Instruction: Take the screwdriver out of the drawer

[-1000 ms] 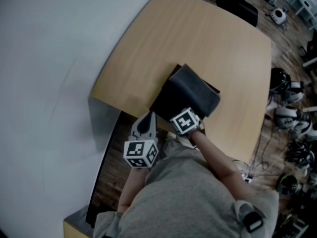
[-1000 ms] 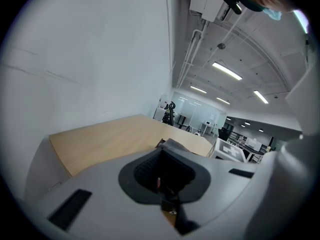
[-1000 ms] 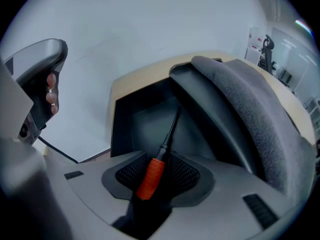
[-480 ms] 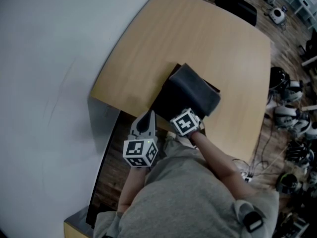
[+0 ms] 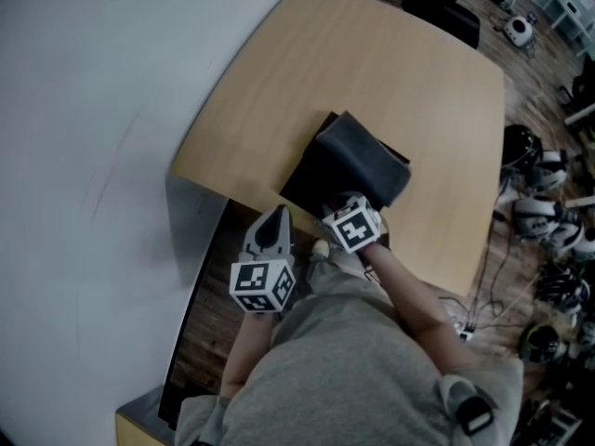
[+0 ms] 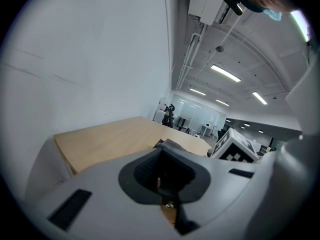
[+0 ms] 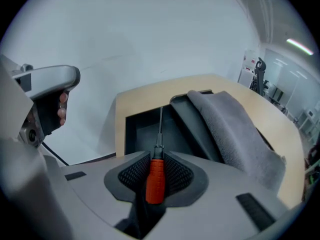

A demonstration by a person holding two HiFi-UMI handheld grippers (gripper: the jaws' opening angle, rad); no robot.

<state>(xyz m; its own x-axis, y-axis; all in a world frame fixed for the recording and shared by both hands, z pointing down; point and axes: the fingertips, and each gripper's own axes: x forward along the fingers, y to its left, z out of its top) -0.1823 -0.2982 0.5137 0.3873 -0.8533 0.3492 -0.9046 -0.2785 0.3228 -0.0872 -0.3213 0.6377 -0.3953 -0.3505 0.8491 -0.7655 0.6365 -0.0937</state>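
The screwdriver [image 7: 155, 176] has an orange handle and a thin dark shaft that points out over the open black drawer [image 7: 145, 131]. My right gripper [image 7: 156, 170] is closing its jaws, and the pads press on the orange handle from both sides. In the head view the right gripper [image 5: 342, 207] hangs at the near edge of the black drawer box [image 5: 325, 179]; the screwdriver is hidden there. My left gripper [image 5: 273, 225] waits to the left of the box, jaws together and holding nothing. From the left gripper view its jaws [image 6: 165, 178] point across the wooden tabletop.
A grey cloth [image 7: 235, 134] drapes over the top of the drawer box [image 5: 364, 161]. The light wooden table [image 5: 372, 72] stands against a white wall. Dark gear and cables lie on the floor at the right [image 5: 548, 221].
My right gripper has lifted and drawn back slightly from the drawer toward the person. The left gripper has stayed where it was.
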